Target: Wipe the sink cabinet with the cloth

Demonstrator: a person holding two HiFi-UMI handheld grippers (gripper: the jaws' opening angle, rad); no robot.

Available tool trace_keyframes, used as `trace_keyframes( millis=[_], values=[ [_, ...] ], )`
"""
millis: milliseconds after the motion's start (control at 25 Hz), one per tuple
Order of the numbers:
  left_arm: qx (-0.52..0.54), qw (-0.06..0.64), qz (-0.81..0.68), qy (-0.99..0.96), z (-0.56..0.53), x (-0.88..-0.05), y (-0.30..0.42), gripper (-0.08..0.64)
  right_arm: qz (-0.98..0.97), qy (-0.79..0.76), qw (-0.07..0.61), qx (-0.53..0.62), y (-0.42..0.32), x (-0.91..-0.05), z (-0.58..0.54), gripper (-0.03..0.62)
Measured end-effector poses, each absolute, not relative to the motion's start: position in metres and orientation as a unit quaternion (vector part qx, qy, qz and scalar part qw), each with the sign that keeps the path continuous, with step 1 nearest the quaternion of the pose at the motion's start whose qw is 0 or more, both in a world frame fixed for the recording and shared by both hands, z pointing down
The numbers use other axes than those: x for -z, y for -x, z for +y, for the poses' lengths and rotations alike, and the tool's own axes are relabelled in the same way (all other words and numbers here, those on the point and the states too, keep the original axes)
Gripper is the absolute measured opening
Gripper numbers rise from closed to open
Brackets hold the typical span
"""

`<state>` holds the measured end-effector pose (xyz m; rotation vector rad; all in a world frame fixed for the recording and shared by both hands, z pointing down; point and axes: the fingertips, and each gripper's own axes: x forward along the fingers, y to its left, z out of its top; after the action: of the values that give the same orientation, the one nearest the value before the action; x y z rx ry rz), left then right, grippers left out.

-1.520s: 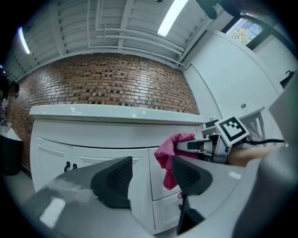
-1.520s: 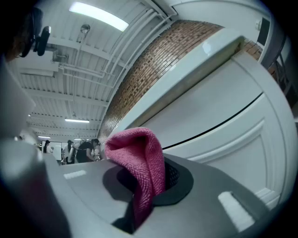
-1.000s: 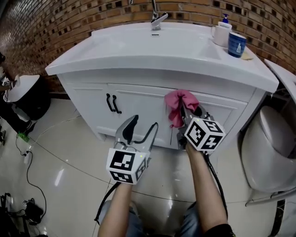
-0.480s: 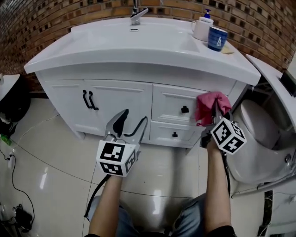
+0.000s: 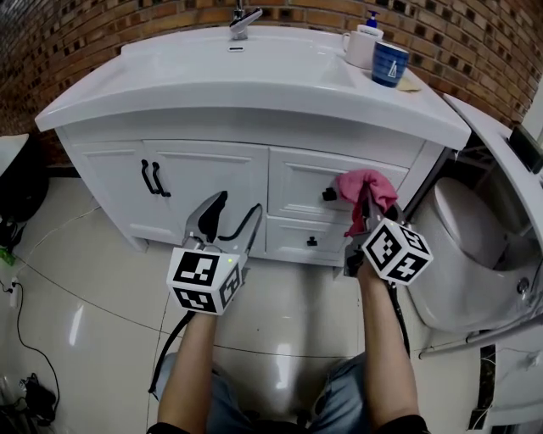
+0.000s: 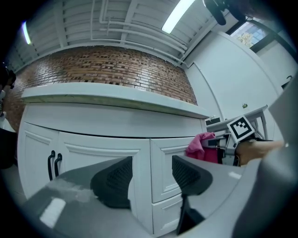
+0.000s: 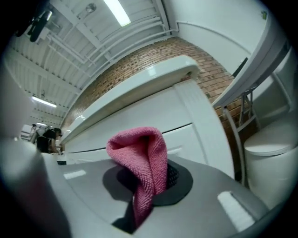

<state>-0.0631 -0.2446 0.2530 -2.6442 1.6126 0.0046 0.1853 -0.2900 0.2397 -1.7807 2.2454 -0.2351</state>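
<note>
The white sink cabinet [image 5: 212, 182] has two doors with black handles at left and two drawers with black knobs at right. My right gripper [image 5: 366, 206] is shut on a pink cloth [image 5: 364, 191], held against the upper drawer's right part. The cloth [image 7: 142, 162] bulges up between the jaws in the right gripper view. The left gripper [image 5: 227, 222] hangs open in front of the door and drawer seam, holding nothing. The left gripper view shows its pads [image 6: 114, 183] apart and the cloth [image 6: 201, 146] off to the right.
On the white countertop [image 5: 254, 80] stand a tap [image 5: 243, 19], a soap pump bottle [image 5: 361, 42] and a blue cup [image 5: 389, 63]. A white toilet [image 5: 475, 254] sits close at the right. Cables [image 5: 25, 339] lie on the glossy tiled floor at left.
The right gripper with the cloth swept rightward along the cabinet front, then came back slightly left over the upper drawer. The left gripper stayed open and low.
</note>
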Motion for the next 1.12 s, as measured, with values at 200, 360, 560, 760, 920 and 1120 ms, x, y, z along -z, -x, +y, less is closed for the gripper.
trace_keyframes(
  millis=[200, 360, 560, 760, 920, 1120],
  values=[
    [0.008, 0.026, 0.536, 0.844, -0.243, -0.254, 0.083, 0.27, 0.829, 0.539, 0.125, 0.086, -0.081, -0.243, -0.291, 0.034],
    [0.022, 0.036, 0.547, 0.836, -0.238, -0.254, 0.103, 0.27, 0.855, 0.493, 0.122, 0.103, -0.017, -0.256, -0.296, 0.034],
    [0.023, 0.042, 0.561, 0.827, -0.23, -0.245, 0.126, 0.27, 0.866, 0.481, 0.102, 0.09, 0.017, -0.26, -0.312, 0.034],
    [0.022, 0.049, 0.556, 0.829, -0.23, -0.241, 0.123, 0.27, 0.841, 0.521, 0.098, 0.108, -0.025, -0.266, -0.316, 0.034],
    [0.016, 0.038, 0.545, 0.837, -0.233, -0.244, 0.106, 0.27, 0.818, 0.558, 0.083, 0.112, -0.071, -0.271, -0.311, 0.034],
    [0.007, 0.035, 0.523, 0.852, -0.235, -0.244, 0.077, 0.27, 0.784, 0.61, 0.075, 0.09, -0.147, -0.26, -0.302, 0.034]
  ],
)
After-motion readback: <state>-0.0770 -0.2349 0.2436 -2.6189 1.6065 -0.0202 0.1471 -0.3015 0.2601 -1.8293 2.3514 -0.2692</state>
